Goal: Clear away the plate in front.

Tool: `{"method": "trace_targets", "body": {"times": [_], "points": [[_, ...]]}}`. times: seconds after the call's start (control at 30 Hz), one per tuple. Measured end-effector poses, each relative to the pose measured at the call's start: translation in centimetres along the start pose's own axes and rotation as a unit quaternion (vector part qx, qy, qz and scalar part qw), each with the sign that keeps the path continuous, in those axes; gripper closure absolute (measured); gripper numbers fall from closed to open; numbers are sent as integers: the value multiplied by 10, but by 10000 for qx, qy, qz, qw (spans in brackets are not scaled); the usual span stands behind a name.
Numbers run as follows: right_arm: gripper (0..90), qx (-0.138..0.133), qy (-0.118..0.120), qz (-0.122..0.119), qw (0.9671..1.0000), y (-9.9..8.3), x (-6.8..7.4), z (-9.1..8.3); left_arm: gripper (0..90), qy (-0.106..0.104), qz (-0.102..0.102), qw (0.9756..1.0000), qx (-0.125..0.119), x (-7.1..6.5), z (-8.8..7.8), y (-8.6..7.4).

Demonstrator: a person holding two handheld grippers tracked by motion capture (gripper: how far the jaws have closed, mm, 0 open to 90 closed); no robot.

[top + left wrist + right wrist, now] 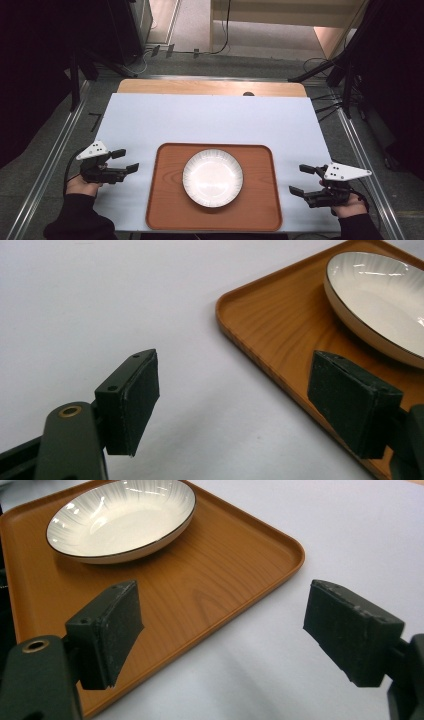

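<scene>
High view: a brown tray (260, 210) is seen at the near middle of the white desk (210, 117), with a white plate (212, 177) set at the tray's centre. Left tongs (125, 160) are held just off the tray's left edge, above the desk, jaws wide apart, nothing gripped. Right tongs (303, 179) are held just off the tray's right edge, jaws likewise wide, nothing gripped. Both point inward at the tray; neither is seen touching it.

Left gripper view: a rounded tray corner (260, 325) is framed between the two jaws, and the plate (380, 295) is noted beyond, at upper right.

Right gripper view: the tray (210, 590) lies under the left-hand jaw, bare desk (350, 535) under the other. The plate (120, 517), dark-rimmed with fine ribbing, is seen at upper left.
</scene>
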State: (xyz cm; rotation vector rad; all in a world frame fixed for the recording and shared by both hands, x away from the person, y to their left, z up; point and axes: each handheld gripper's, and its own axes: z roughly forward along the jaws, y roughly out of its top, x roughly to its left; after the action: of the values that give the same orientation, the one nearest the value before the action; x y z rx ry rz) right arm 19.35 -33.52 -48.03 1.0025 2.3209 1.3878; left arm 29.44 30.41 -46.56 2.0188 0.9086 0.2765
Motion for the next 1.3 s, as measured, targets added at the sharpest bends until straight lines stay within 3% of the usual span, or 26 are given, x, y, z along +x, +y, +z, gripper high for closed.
{"method": "trace_targets", "body": {"times": [0.4, 1.2, 1.3], "points": [[164, 24, 25, -7, 10000, 0, 0, 0, 217, 101, -44, 9999, 39, 6, 1, -5], [164, 31, 38, -15, 10000, 0, 0, 1, 215, 92, -16, 9999, 137, 5, 3, -5], [164, 31, 37, -17, 10000, 0, 0, 1, 203, 176, -49, 9996, 212, 5, 7, -5]]}}
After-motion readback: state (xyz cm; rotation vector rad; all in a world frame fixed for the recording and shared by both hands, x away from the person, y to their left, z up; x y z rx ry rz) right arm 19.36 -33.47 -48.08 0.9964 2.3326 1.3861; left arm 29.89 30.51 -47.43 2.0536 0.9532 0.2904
